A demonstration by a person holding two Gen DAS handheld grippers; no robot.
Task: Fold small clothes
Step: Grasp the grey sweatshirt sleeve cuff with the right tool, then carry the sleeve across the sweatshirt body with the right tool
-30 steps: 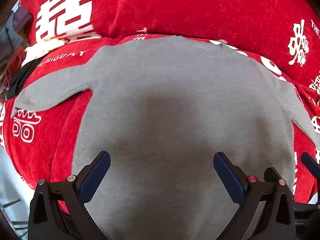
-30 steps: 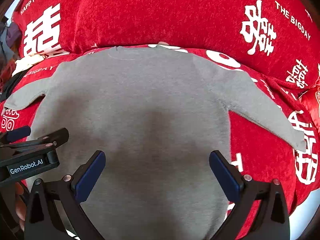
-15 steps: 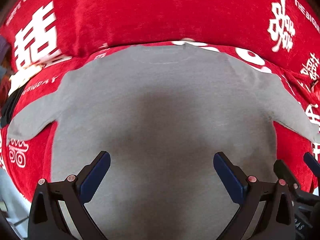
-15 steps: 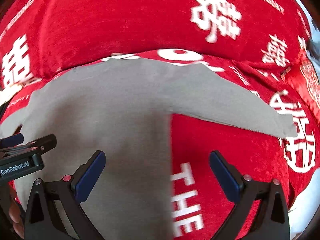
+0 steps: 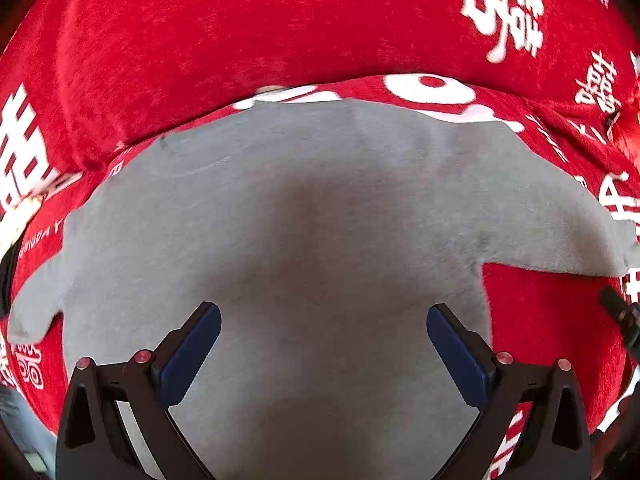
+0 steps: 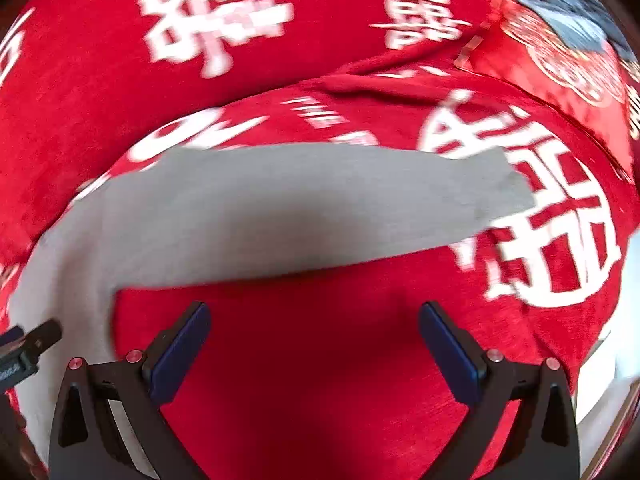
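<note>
Blue-padded jaws of the left gripper [image 5: 324, 344] spread wide, clamped on nothing, hovering over the middle of the grey top [image 5: 288, 248]. Same on the right gripper [image 6: 314, 340]: jaws wide apart, empty, poised over bare red cover [image 6: 320, 360] just below the right sleeve [image 6: 320, 200].

Top spread flat, neck toward the red cushion [image 5: 240, 32] at the back, both sleeves stretched out sideways. No fold made yet, by the look of it; likely next, a pinch at the sleeve.

Risks from here:
- Plush cover under thin knit: jaws closing too low could nip the cover along with the sleeve and drag it up.
- Sleeve seized mid-length rather than near the cuff: end likely to droop and fold crooked.
- Soft, rounded surface beneath: body free to slide while one side is pulled, skewing the shape.
- Right view blurred: exact cuff edge hard to judge.
</note>
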